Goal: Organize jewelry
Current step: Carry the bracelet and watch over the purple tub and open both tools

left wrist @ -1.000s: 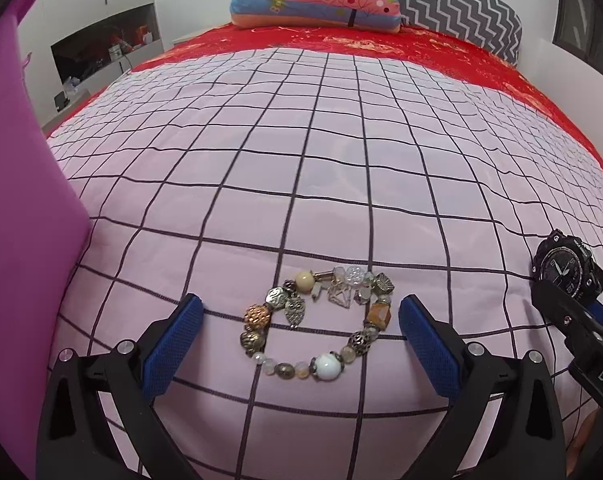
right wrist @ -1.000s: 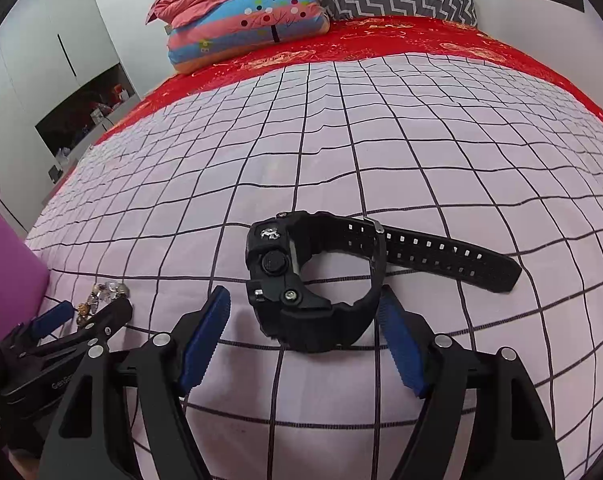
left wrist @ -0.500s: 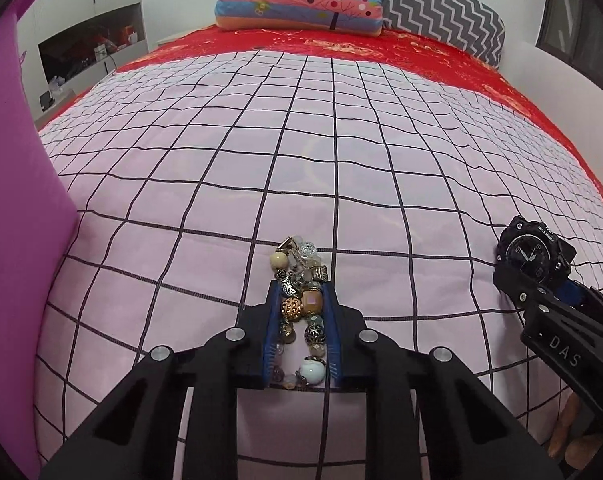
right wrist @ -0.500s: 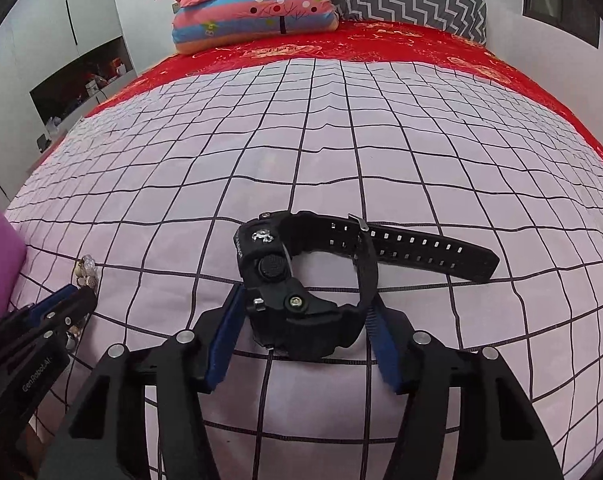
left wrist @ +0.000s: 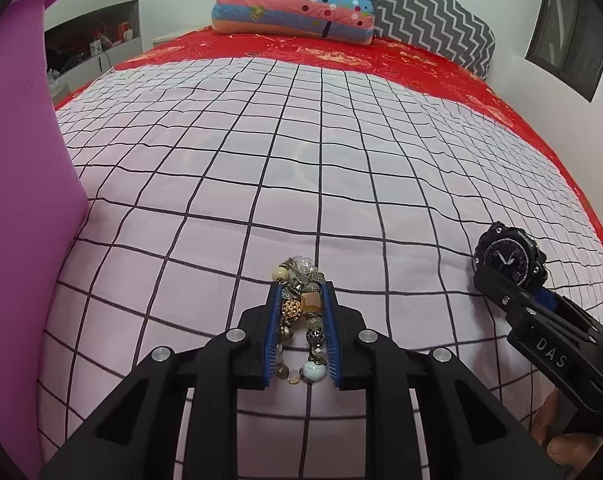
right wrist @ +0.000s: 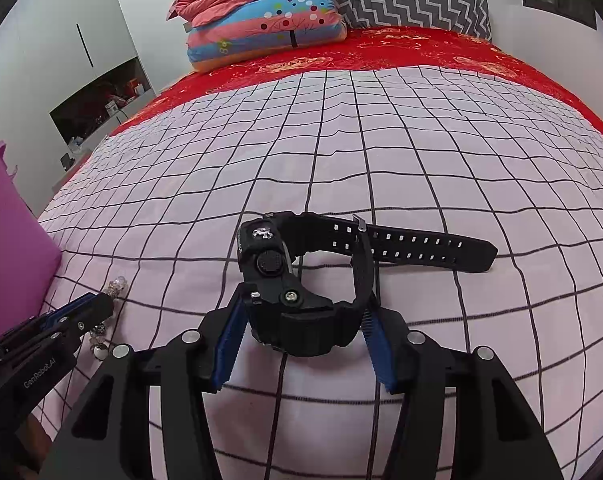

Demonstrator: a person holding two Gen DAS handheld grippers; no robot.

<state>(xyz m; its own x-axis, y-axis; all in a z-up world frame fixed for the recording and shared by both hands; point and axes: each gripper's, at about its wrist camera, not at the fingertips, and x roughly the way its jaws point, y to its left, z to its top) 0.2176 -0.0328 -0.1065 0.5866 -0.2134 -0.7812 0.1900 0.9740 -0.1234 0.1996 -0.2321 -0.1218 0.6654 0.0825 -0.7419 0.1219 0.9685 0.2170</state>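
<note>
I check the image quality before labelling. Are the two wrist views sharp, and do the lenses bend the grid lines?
Left wrist view: sharp on the beaded bracelet, even soft light, grid of the bedspread bulges, dark corners. Right wrist view: sharp on the black watch, same barrel bending, no glare.

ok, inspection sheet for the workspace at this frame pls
Surface: pink grid-pattern bedspread over a red sheet.
Job's things: beaded bracelet; black watch, strap trailing right.
Clutter: nothing seen.
Grippers: left gripper shut on the bracelet; right gripper shut on the watch.
Cables: nothing seen.
Surroundings: purple bin at left, stacked pillows at the head, wall shelf.
</note>
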